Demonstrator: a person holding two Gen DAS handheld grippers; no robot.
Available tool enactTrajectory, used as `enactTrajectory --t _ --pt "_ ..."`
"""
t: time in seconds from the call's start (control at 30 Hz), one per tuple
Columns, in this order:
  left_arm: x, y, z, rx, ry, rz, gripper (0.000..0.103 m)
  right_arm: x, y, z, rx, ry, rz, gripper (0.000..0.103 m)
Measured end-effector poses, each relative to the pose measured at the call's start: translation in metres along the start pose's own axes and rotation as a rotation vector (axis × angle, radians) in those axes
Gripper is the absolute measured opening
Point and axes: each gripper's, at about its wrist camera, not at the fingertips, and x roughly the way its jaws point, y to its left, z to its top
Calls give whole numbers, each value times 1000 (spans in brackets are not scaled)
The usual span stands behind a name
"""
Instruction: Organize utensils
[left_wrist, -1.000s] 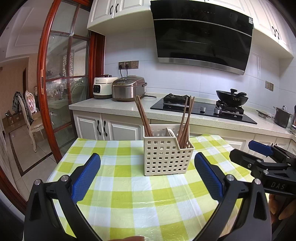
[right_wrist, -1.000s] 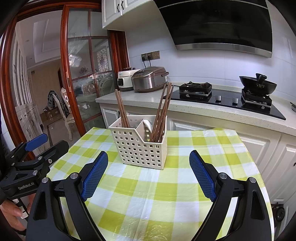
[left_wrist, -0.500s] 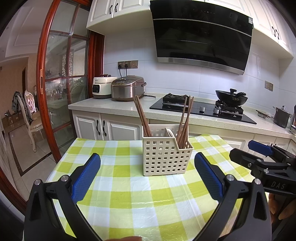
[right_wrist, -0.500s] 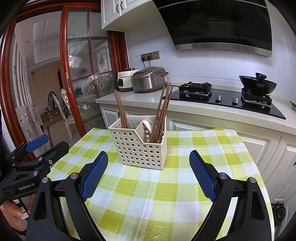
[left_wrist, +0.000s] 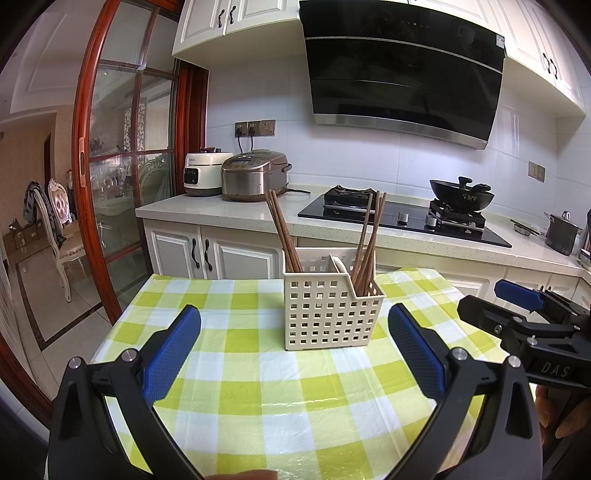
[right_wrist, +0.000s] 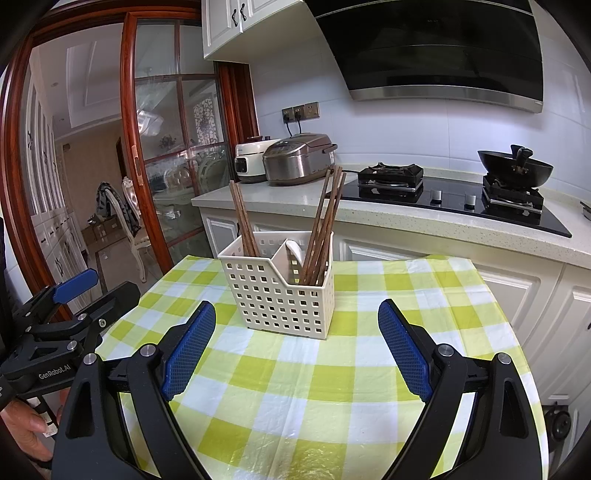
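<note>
A cream perforated utensil basket (left_wrist: 325, 314) (right_wrist: 280, 295) stands on the green-and-white checked table. Brown chopsticks (left_wrist: 282, 232) lean in its left compartment, and more chopsticks (left_wrist: 369, 240) stand in its right one. A white spoon (right_wrist: 295, 248) peeks above the divider. My left gripper (left_wrist: 295, 350) is open and empty, a short way in front of the basket. My right gripper (right_wrist: 295, 347) is open too, nothing between its blue pads, facing the basket from the right. Each gripper shows at the edge of the other's view.
The checked tablecloth (left_wrist: 258, 387) covers a small table by the kitchen counter (left_wrist: 221, 210). Rice cookers (left_wrist: 255, 175), a gas hob (left_wrist: 402, 218) and a wok (left_wrist: 461, 194) stand on the counter. A glass sliding door (left_wrist: 122, 166) is at left. A hand (right_wrist: 26, 428) holds the left gripper.
The views have shifted only very slightly; the basket sits a touch further left in the left wrist view. Both grippers stay open and empty.
</note>
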Motion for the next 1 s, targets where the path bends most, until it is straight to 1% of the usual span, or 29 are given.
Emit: enactTrajectory --t 0.57,1.0 --pt "-1 0 0 -12 -3 0 98 -1 1 0 1 -2 1 85" --pt "0 1 1 -17 3 -20 98 -1 3 0 2 -4 3 85"
